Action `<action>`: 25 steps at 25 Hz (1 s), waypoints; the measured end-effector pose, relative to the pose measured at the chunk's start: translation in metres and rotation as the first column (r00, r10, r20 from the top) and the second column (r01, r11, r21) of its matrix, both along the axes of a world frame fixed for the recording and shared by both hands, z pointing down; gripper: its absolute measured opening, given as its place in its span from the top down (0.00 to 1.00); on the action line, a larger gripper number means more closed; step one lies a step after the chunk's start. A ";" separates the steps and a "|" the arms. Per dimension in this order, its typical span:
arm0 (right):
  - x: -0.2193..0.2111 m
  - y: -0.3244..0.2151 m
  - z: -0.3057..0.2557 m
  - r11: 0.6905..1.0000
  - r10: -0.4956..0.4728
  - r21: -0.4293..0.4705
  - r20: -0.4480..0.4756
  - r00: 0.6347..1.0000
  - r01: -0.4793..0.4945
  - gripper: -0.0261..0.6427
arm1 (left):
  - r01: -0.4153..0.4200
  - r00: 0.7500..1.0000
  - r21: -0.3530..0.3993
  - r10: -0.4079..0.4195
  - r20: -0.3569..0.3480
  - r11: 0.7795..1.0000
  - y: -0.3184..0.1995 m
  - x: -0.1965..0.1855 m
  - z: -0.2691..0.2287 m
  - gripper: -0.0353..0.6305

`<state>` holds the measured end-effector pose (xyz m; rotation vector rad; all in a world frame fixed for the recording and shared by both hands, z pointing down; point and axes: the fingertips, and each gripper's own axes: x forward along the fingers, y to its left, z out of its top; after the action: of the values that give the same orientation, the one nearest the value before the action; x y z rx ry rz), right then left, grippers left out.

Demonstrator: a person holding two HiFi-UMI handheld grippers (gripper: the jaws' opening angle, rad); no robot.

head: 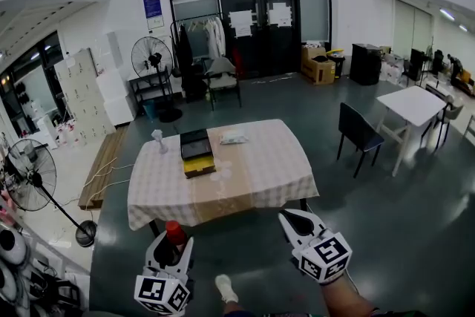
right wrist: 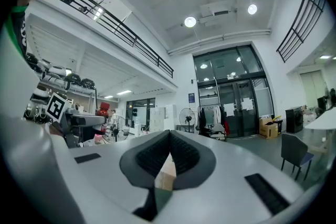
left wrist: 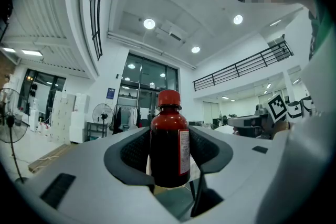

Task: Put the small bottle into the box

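The small bottle (head: pixel 175 234), dark red with a red cap and a white label, stands upright between the jaws of my left gripper (head: pixel 172 243), which is shut on it low at the view's left. In the left gripper view the bottle (left wrist: pixel 169 139) fills the gap between the dark pads (left wrist: pixel 131 150). The box (head: pixel 197 151), black with a yellow base, lies open on the far table (head: pixel 252 178), well ahead of both grippers. My right gripper (head: pixel 286 218) is shut with nothing in it; its jaws meet at the tips (right wrist: pixel 169 138).
On the checked tablecloth stand a clear stemmed glass (head: pixel 158 138) and a white packet (head: pixel 233 137). A floor fan (head: pixel 30 176) is at the left, a dark chair (head: pixel 358 131) and a white table (head: pixel 412 104) at the right. The person's shoe (head: pixel 225 287) shows below.
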<state>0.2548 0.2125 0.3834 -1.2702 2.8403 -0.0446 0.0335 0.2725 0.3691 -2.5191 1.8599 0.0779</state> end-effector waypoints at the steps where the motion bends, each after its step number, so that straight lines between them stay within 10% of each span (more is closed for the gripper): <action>1: 0.000 -0.003 -0.001 1.000 -0.001 0.000 0.000 1.000 0.001 0.95 | 0.001 1.000 -0.001 -0.001 0.001 1.000 -0.002 0.000 -0.002 0.59; 25: -0.063 -0.139 -0.016 0.999 -0.039 -0.001 -0.024 0.999 0.039 0.95 | 0.019 1.000 0.001 -0.019 -0.014 1.000 -0.124 -0.064 -0.001 0.59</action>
<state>0.1917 0.0730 0.3672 -1.2244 2.8855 -0.0317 -0.0303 0.1480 0.3677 -2.5063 1.8886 0.0965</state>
